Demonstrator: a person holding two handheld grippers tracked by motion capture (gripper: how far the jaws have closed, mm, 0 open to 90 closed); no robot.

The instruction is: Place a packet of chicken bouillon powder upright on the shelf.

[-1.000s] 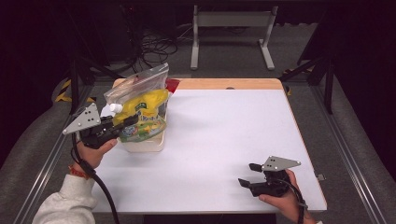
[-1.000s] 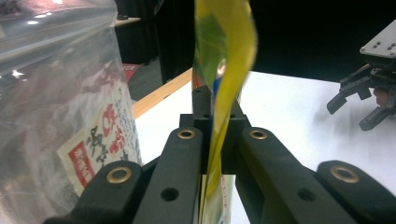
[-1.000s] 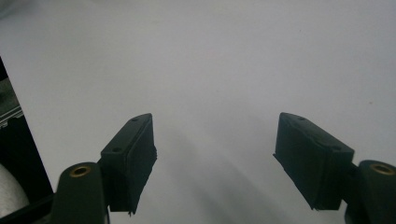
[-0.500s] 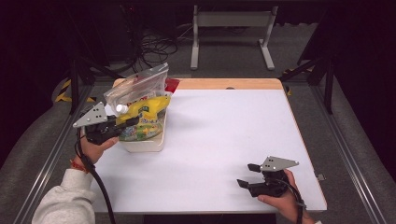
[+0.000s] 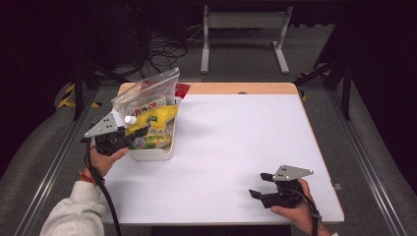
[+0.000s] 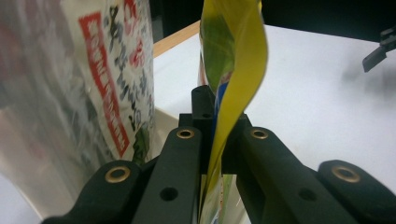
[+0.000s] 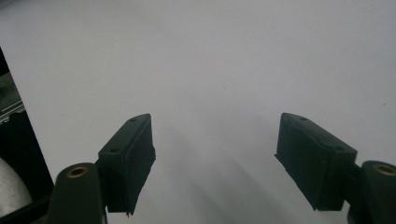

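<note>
A yellow snack bag (image 5: 155, 119) lies tilted over a white tray (image 5: 152, 154) at the table's left edge. My left gripper (image 5: 140, 132) is shut on the bag's edge; in the left gripper view the yellow bag (image 6: 236, 79) runs pinched between the black jaws of the left gripper (image 6: 217, 140). A clear plastic bag with red print (image 5: 145, 96) leans in the tray behind it, and this clear bag (image 6: 79, 88) stands close on the left. My right gripper (image 5: 260, 184) rests open near the table's front right, and the right gripper (image 7: 215, 158) has nothing between its pads.
The white table top (image 5: 236, 137) stretches between the two hands. A wooden strip (image 5: 246, 88) edges the far side. A red item (image 5: 183, 89) lies behind the tray. Cables and a metal stand (image 5: 243, 34) are on the floor beyond.
My left hand has sunk and shifted right with the yellow bag, bringing it lower over the tray. The right hand has stayed put.
</note>
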